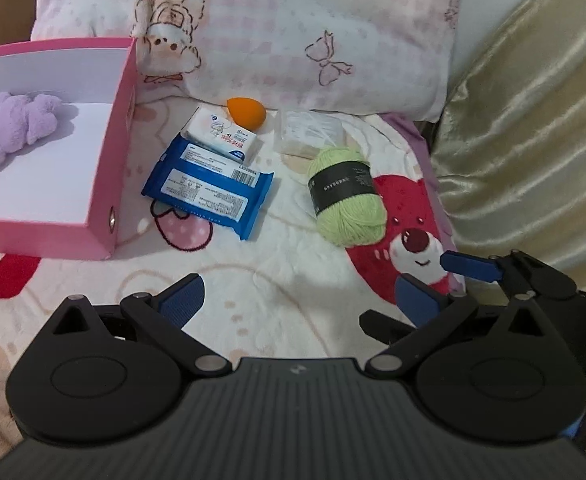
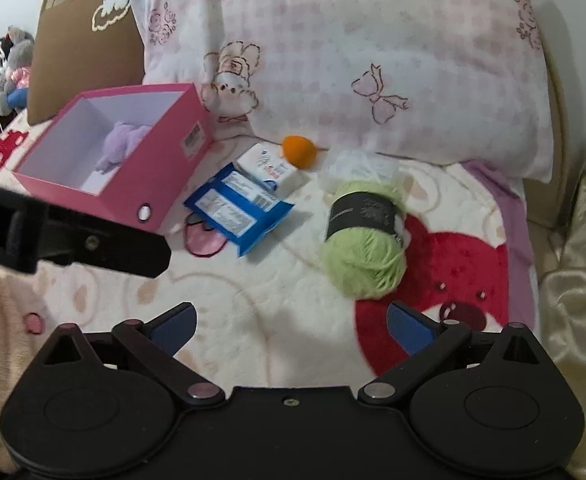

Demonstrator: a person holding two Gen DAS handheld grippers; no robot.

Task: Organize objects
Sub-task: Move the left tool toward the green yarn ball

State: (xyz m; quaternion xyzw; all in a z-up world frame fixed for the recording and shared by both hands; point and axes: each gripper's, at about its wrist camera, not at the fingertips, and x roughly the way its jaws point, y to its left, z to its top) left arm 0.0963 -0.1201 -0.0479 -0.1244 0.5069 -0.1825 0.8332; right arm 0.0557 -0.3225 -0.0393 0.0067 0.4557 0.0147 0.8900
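Left gripper (image 1: 299,294) hovers low over the fleece cartoon-print blanket (image 1: 253,280), blue-padded fingers spread wide, nothing between them. Right gripper (image 2: 291,326) hangs just beside it toward the blanket's right edge, level, fingers likewise spread and empty; its tips show at the right of the left wrist view.

Open pink cardboard box (image 1: 121,148) sits toward the left edge, a lilac plush toy (image 1: 25,120) inside. Beside it: blue flat wipes packet (image 1: 209,184), a small white tissue pack (image 1: 223,132) overlapping its far end, an orange egg-shaped sponge (image 1: 245,109) and a clear plastic pouch (image 1: 309,132) against the pink-checked pillow (image 1: 293,32). Light-green yarn ball with black band (image 1: 347,196) lies ahead of the right gripper.
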